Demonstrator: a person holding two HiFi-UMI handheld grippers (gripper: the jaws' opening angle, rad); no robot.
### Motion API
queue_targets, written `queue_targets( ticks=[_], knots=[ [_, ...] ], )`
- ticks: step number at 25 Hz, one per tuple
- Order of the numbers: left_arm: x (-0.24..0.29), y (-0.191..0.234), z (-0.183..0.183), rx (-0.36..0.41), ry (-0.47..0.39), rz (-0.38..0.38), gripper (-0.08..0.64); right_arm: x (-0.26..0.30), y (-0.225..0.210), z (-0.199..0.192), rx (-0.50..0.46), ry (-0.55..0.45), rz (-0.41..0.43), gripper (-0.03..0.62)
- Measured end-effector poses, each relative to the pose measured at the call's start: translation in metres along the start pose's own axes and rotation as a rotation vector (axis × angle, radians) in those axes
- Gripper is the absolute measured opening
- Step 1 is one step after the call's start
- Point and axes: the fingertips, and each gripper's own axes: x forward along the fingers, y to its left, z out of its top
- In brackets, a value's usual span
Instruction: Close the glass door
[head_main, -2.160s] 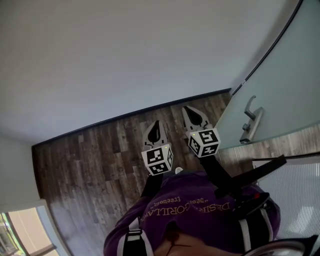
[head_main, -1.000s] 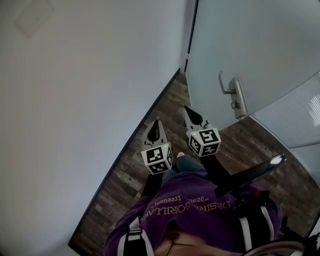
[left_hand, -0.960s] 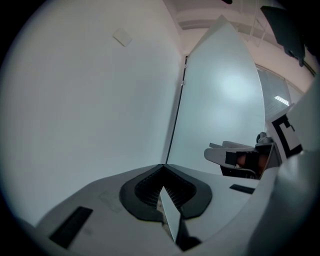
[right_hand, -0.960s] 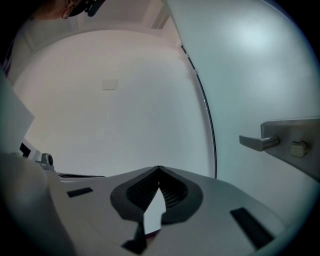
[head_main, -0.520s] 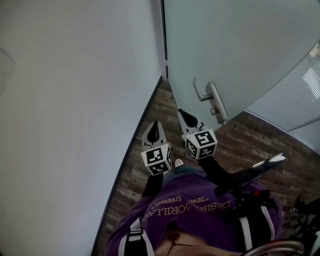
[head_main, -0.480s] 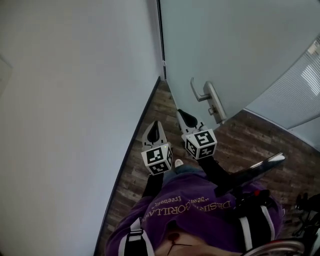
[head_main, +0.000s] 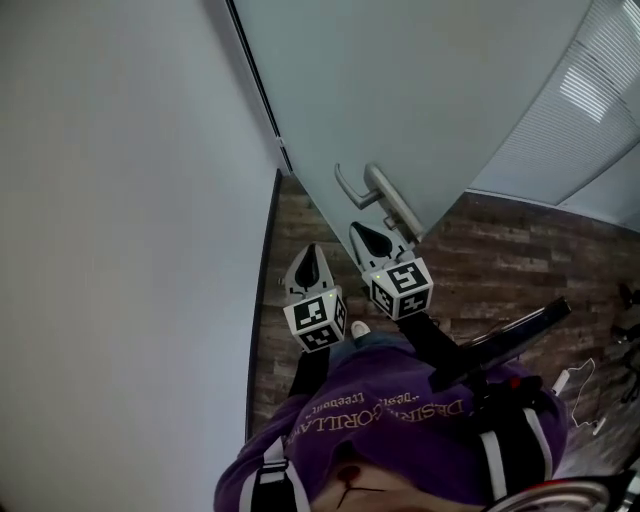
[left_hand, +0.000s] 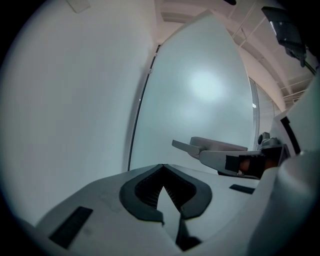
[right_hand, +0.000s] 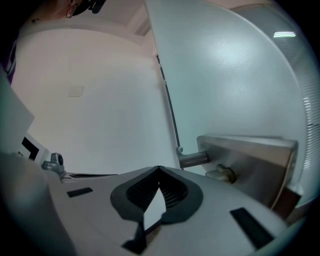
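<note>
The frosted glass door (head_main: 400, 90) stands ahead, hinged along a dark strip (head_main: 255, 85) beside the white wall. Its metal lever handle (head_main: 372, 195) juts out just beyond my right gripper (head_main: 360, 231), which is shut and holds nothing. My left gripper (head_main: 310, 252) is shut and empty too, a little left of and below the handle. In the left gripper view the shut jaws (left_hand: 162, 165) point at the door pane (left_hand: 200, 95), with the handle (left_hand: 210, 147) to the right. From the right gripper (right_hand: 159, 168), the lever (right_hand: 192, 159) and its plate (right_hand: 247, 152) are close ahead.
A plain white wall (head_main: 120, 200) fills the left side. Dark wood floor (head_main: 500, 260) runs under the door. A ribbed glass panel (head_main: 590, 110) stands at the upper right. Cables (head_main: 590, 390) lie on the floor at the right.
The view has swung round toward the door. Both shut grippers have come closer to it, and the handle now sits just ahead of the right gripper.
</note>
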Motion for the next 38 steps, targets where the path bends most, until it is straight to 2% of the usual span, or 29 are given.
queue_targets(
  ticks=[11, 20, 25, 29, 34, 38],
  knots=[
    [0.023, -0.003, 0.011, 0.07, 0.047, -0.253, 0.0, -0.007, -0.008, 0.003, 0.055, -0.043, -0.257, -0.009],
    [0.022, -0.022, 0.016, 0.117, 0.081, -0.45, 0.0, -0.039, -0.015, 0.007, 0.091, -0.081, -0.471, -0.009],
    [0.027, -0.02, 0.01, 0.156, 0.09, -0.516, 0.0, -0.05, -0.016, -0.001, 0.106, -0.102, -0.569, -0.009],
    [0.039, -0.021, 0.022, 0.236, 0.052, -0.549, 0.0, -0.058, -0.015, -0.002, 0.111, -0.105, -0.61, -0.009],
    [0.048, -0.037, 0.046, 0.371, -0.03, -0.641, 0.003, -0.065, -0.018, 0.005, 0.093, -0.1, -0.617, -0.009],
    [0.061, -0.042, 0.046, 0.484, -0.051, -0.639, 0.003, -0.073, -0.026, 0.01, 0.077, -0.103, -0.619, -0.009]
  ],
)
